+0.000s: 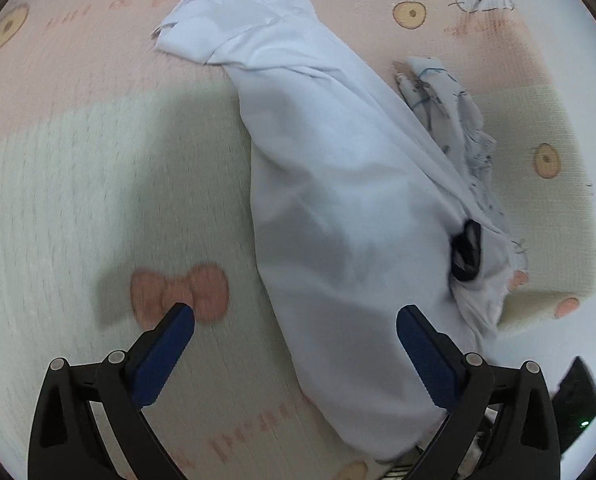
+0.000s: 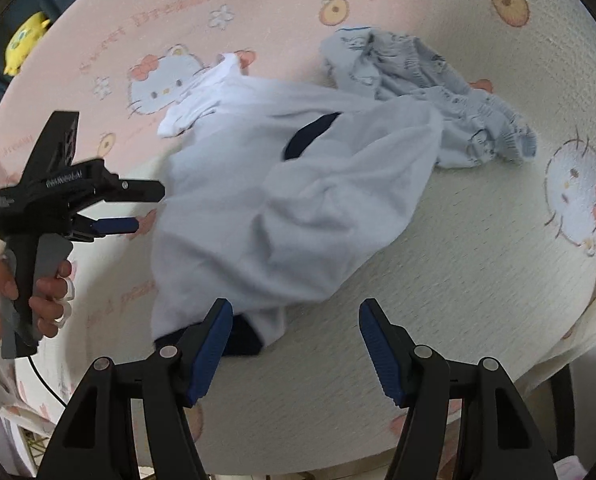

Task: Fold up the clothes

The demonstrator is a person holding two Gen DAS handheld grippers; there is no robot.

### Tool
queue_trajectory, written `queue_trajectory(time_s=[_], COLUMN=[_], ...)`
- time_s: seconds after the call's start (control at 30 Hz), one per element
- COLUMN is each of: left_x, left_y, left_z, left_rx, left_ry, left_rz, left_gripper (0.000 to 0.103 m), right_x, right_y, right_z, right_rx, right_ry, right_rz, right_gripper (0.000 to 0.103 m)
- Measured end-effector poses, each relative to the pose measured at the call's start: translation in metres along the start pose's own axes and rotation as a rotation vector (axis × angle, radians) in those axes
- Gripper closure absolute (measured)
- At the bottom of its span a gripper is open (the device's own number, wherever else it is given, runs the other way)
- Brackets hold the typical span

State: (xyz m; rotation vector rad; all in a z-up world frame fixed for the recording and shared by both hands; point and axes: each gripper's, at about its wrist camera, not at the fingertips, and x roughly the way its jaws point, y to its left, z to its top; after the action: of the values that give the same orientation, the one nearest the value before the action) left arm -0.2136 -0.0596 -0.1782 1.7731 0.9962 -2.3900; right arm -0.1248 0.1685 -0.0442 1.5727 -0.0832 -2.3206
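Note:
A crumpled white garment (image 1: 330,184) with dark navy trim (image 1: 467,250) lies in a long bundle on the Hello Kitty blanket (image 1: 78,184). It also shows in the right wrist view (image 2: 298,200), with navy trim (image 2: 310,136). My left gripper (image 1: 296,316) is open and empty, its right finger over the garment's near end; it shows from the side in the right wrist view (image 2: 146,208). My right gripper (image 2: 296,316) is open and empty, just in front of the garment's near hem.
A second crumpled garment, pale with small blue prints (image 2: 430,84), lies behind the white one; it also shows in the left wrist view (image 1: 450,116). The blanket's edge (image 2: 586,320) drops off at the right. A yellow toy (image 2: 24,40) sits far left.

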Motion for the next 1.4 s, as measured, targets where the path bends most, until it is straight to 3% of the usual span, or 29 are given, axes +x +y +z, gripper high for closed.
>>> queue_trajectory(time_s=[0.27, 0.4, 0.53, 0.63, 0.73, 0.77, 0.8, 0.83, 0.9, 0.97, 1.17, 1.4], left_x=[-0.029, -0.038, -0.039, -0.042, -0.038, -0.035, -0.031, -0.030, -0.030, -0.030, -0.037, -0.033], left_y=[0.001, -0.010, -0.026, -0.031, -0.033, -0.034, -0.036, -0.036, -0.035, -0.032, -0.029, -0.045], left_z=[-0.036, -0.058, -0.081, -0.090, -0.088, -0.086, -0.083, -0.083, -0.084, -0.086, -0.088, -0.082], left_rx=[0.080, 0.217, 0.372, 0.434, 0.427, 0.418, 0.406, 0.403, 0.411, 0.410, 0.355, 0.286], left_ry=[-0.011, -0.055, -0.094, -0.121, -0.114, -0.108, -0.101, -0.097, -0.106, -0.099, -0.098, -0.094], left_rz=[0.046, 0.121, 0.195, 0.220, 0.195, 0.190, 0.187, 0.176, 0.179, 0.189, 0.134, 0.046], left_gripper=[0.001, 0.001, 0.001, 0.001, 0.001, 0.001, 0.001, 0.001, 0.001, 0.001, 0.001, 0.001], right_x=[0.008, 0.008, 0.022, 0.038, 0.047, 0.048, 0.050, 0.053, 0.058, 0.062, 0.056, 0.037], right_y=[0.006, 0.012, 0.017, 0.021, 0.025, 0.026, 0.028, 0.029, 0.032, 0.035, 0.041, 0.042], right_z=[-0.014, -0.009, -0.006, -0.005, -0.006, -0.006, -0.006, -0.005, -0.002, 0.004, 0.030, 0.061], right_rx=[0.102, 0.128, 0.194, 0.234, 0.249, 0.245, 0.240, 0.229, 0.210, 0.189, 0.209, 0.202], right_ry=[0.024, -0.014, 0.026, 0.049, 0.058, 0.060, 0.063, 0.072, 0.086, 0.097, 0.046, -0.021], right_rz=[0.153, 0.229, 0.301, 0.356, 0.388, 0.385, 0.381, 0.370, 0.384, 0.404, 0.563, 0.634], right_gripper=[0.038, 0.038, 0.038, 0.038, 0.038, 0.044, 0.057, 0.064, 0.086, 0.091, 0.092, 0.092])
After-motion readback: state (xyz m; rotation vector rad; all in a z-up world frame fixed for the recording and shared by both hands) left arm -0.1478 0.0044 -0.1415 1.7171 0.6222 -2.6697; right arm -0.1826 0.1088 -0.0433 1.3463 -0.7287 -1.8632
